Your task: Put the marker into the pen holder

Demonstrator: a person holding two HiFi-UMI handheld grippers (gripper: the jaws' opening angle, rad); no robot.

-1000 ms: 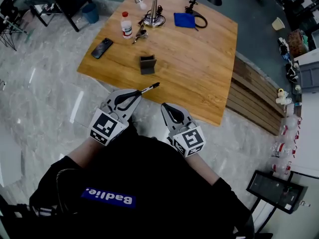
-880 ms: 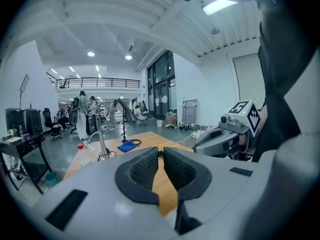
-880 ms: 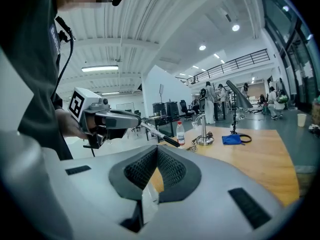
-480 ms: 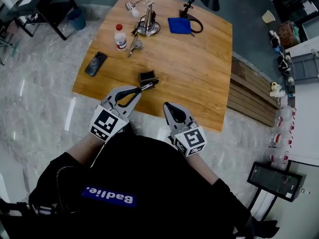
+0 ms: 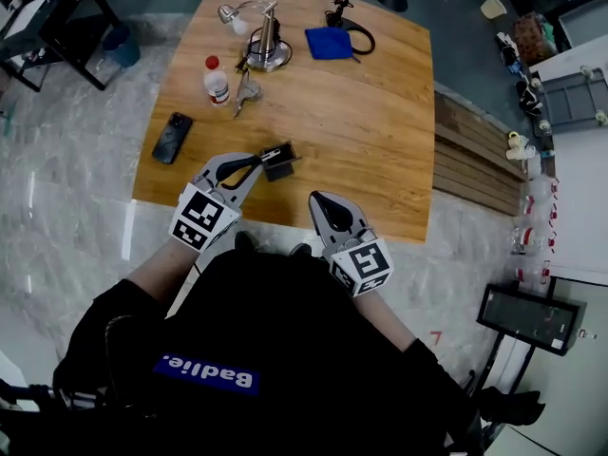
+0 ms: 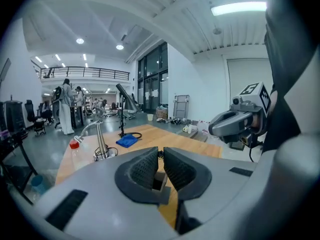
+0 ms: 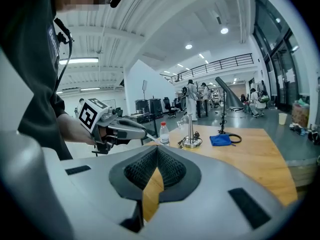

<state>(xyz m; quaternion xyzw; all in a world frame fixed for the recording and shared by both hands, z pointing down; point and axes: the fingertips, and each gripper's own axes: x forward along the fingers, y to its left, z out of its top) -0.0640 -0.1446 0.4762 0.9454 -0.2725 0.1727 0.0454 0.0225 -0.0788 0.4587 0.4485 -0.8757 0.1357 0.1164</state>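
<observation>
Left hand-held gripper [image 5: 253, 163] clamps black-and-white marker [image 5: 267, 156]; dark square pen holder [image 5: 281, 167] at its 1 o'clock. Upend, lower. Right hand-held gripper [image 5: 321, 203] closed, empty.

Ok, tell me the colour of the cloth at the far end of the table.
Blue; the cloth shows best in the head view.

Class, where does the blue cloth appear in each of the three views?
Head view: blue cloth, top centre.
Left gripper view: blue cloth, left of centre.
Right gripper view: blue cloth, right of centre.
Shared landmark: the silver lamp stand beside it.
</observation>
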